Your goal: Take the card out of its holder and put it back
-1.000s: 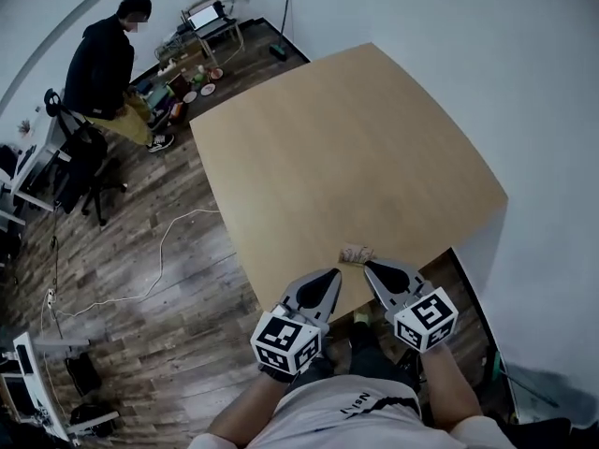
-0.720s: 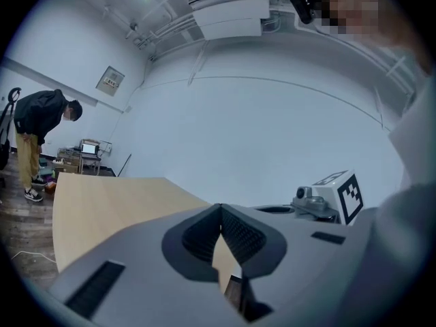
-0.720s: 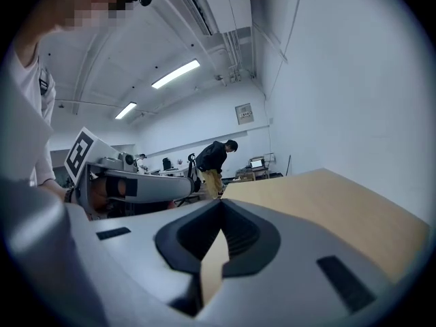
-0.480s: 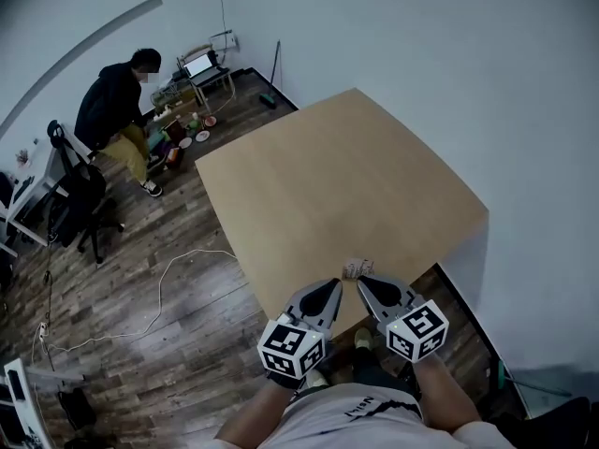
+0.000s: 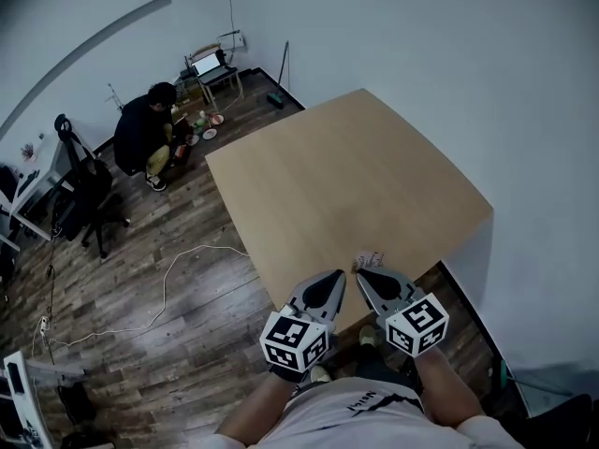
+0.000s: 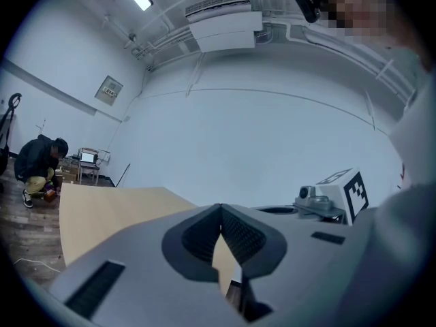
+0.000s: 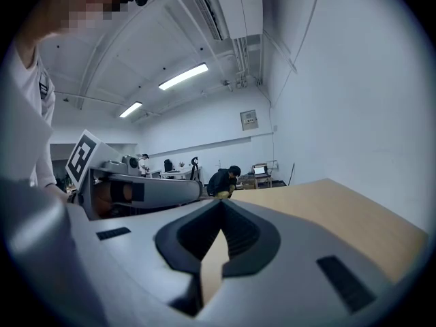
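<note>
A small card holder with a pale card lies on the tan table, close to its near edge. My left gripper hovers just short of that edge, down and left of the holder, with its jaws shut on nothing. My right gripper sits beside it, just below the holder, also shut and empty. The two tips are nearly side by side. Neither gripper view shows the holder; each shows the other gripper, the right gripper and the left gripper.
The table corner stands against a white wall. Wood floor with a white cable runs left of the table. A person crouches far back by low shelves, near an office chair.
The two grippers have drawn closer together near the holder, both still shut. The person in the background has gone from standing to crouching. The head view has shifted a little.
</note>
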`<state>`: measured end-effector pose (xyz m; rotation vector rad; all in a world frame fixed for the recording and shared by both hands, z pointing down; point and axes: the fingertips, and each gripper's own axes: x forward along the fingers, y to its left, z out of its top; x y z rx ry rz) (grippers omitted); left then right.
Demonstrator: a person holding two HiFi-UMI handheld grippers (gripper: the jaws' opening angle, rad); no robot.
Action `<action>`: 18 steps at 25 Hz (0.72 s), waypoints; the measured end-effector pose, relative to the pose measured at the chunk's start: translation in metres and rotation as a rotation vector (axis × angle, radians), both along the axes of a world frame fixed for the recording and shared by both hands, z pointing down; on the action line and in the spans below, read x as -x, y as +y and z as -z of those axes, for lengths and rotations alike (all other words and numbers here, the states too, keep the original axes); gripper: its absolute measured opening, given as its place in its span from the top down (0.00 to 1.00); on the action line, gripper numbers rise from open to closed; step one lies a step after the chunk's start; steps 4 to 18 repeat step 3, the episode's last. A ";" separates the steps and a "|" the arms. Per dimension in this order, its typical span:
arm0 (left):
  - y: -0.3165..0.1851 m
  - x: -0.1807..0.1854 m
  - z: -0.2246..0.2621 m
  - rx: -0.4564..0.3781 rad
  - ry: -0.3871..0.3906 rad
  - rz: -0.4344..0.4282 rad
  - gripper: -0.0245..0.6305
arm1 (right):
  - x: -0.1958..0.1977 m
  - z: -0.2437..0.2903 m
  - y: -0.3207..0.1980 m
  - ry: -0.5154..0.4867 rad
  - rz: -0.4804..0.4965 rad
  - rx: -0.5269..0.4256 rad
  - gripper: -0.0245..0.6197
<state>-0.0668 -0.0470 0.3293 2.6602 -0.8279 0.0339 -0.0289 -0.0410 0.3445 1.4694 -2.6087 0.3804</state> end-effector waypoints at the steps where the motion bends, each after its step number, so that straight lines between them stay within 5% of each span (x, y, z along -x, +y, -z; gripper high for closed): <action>1: 0.000 0.002 0.001 -0.001 0.001 0.001 0.94 | 0.002 0.001 0.000 0.001 0.000 -0.003 0.94; 18: 0.001 0.007 0.004 -0.004 0.004 0.004 0.94 | 0.006 0.004 0.000 0.003 0.000 -0.007 0.94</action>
